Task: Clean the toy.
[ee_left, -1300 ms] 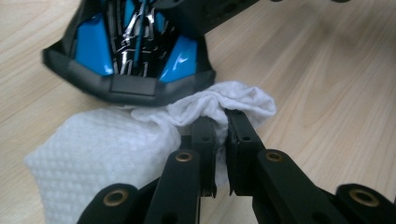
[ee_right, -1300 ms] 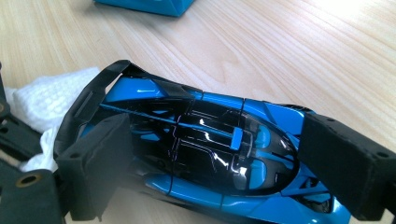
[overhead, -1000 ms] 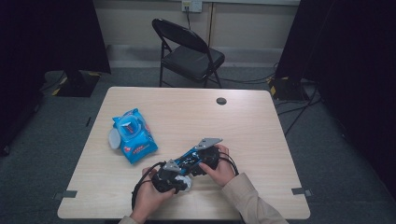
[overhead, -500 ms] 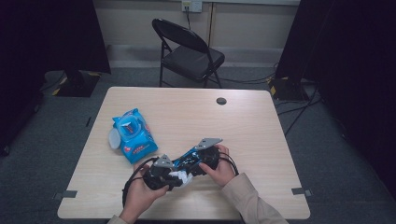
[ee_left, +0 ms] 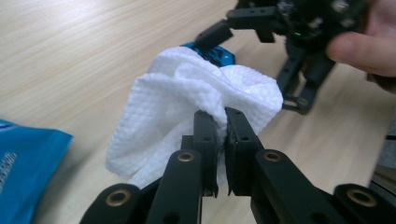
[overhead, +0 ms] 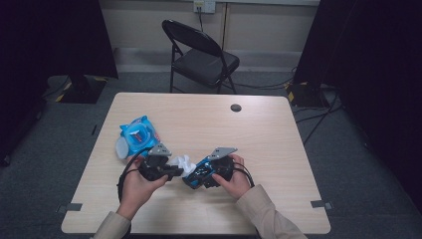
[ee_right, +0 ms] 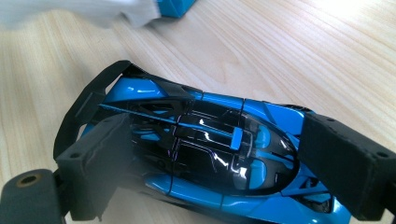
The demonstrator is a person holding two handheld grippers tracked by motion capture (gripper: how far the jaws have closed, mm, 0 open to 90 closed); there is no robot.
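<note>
A crumpled white wipe (ee_left: 187, 98) hangs from my left gripper (ee_left: 219, 114), whose jaws are shut on its edge. In the high view that left gripper (overhead: 175, 172) holds the wipe (overhead: 181, 163) just left of the toy car (overhead: 199, 174). The blue and black toy car (ee_right: 205, 149) lies lengthwise between the pads of my right gripper (ee_right: 224, 156), which is shut on its sides just above the table. From the left gripper view the car's blue tip (ee_left: 217, 52) peeks out behind the wipe. The wipe (ee_right: 84, 11) is a blur at the top of the right gripper view.
A blue wipes pack (overhead: 138, 135) lies on the wooden table (overhead: 278, 149) to the left of my hands, its corner (ee_left: 18, 163) near the left gripper. A small black disc (overhead: 236, 107) sits at the table's far side. A folding chair (overhead: 201, 55) stands beyond it.
My left hand has risen and drawn to the left, away from the car, carrying the wipe with it. The right hand and the car have stayed put.
</note>
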